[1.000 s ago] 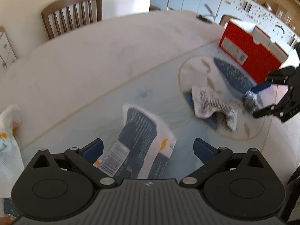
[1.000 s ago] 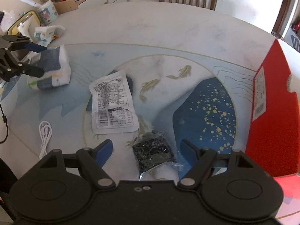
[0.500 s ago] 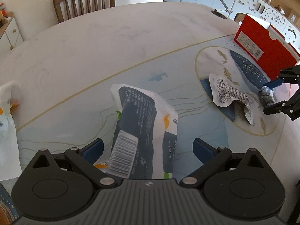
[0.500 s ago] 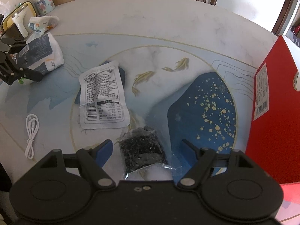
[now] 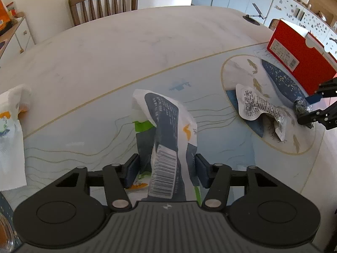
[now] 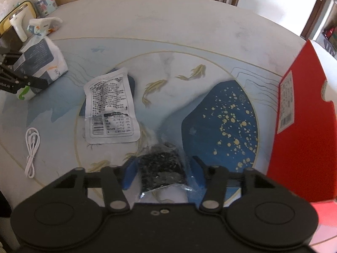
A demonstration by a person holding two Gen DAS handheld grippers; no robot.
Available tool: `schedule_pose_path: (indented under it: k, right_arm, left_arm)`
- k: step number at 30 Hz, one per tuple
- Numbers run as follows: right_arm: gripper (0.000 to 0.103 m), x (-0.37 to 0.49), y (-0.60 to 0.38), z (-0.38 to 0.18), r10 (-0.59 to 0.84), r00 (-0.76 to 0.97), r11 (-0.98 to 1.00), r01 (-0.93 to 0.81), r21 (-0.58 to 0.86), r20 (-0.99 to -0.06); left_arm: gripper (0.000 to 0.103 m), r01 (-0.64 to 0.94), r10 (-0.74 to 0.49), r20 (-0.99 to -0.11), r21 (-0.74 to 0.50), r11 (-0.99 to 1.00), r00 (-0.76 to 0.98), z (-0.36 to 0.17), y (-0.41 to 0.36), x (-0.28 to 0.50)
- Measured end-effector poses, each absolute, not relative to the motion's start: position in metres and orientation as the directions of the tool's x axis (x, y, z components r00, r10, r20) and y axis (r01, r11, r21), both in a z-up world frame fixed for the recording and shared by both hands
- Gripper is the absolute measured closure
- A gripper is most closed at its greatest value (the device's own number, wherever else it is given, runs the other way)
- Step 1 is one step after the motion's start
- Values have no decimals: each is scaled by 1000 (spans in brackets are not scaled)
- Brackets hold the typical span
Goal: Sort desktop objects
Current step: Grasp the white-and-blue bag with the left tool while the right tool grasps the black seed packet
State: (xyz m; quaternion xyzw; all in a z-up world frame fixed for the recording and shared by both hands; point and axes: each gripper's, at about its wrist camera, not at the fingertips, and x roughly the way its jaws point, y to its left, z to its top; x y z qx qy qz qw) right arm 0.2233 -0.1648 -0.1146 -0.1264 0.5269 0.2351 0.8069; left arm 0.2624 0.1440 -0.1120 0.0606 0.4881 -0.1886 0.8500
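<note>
A white and dark-blue tissue pack (image 5: 164, 122) lies on the patterned table mat (image 5: 84, 130). My left gripper (image 5: 166, 165) straddles its near end; the jaws are closing, both pads press its sides and the pack buckles upward. In the right wrist view the same pack (image 6: 44, 59) and left gripper (image 6: 22, 69) sit at the far left. A small clear bag of black bits (image 6: 161, 165) lies between the pads of my right gripper (image 6: 164, 174), whose jaws are closing and squeezing it. The left wrist view shows that bag (image 5: 301, 105) in the right gripper (image 5: 309, 108) at the right edge.
A flat white snack packet (image 6: 109, 105) lies mid-mat, and a coiled white cable (image 6: 31, 147) lies near the left front edge. A red box (image 6: 301, 126) stands along the right. A white paper pack (image 5: 10, 137) is on the left. A wooden chair (image 5: 103, 2) stands behind the table.
Both grippers' jaws have come in from wide open onto their items. The tissue pack now bulges up between the left pads; the black bag is pinched between the right pads.
</note>
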Motion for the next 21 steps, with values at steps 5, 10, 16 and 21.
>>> schedule_pose_path:
  k: [5,10,16,21]
  right_arm:
    - [64,220,-170,-109,238,353,872,-488,39,-905]
    - [68,215,-177,-101,246,370,889,-454,57,-896]
    - [69,204,-183,-85,259,399,897,-438,65,-880]
    - [69,195,-188,-71,282,415,898,-431,87,-865]
  left_arm:
    - [56,368,-272,-848,-100,924,454,-106,141,255]
    - [57,362,-286,-841,-116,925,459,-97,134,248]
    - [57,366,-290,-837,-117,923,465,-79,120,235]
    - [57,379,-301,-833,-120,918,465,-64,107,222]
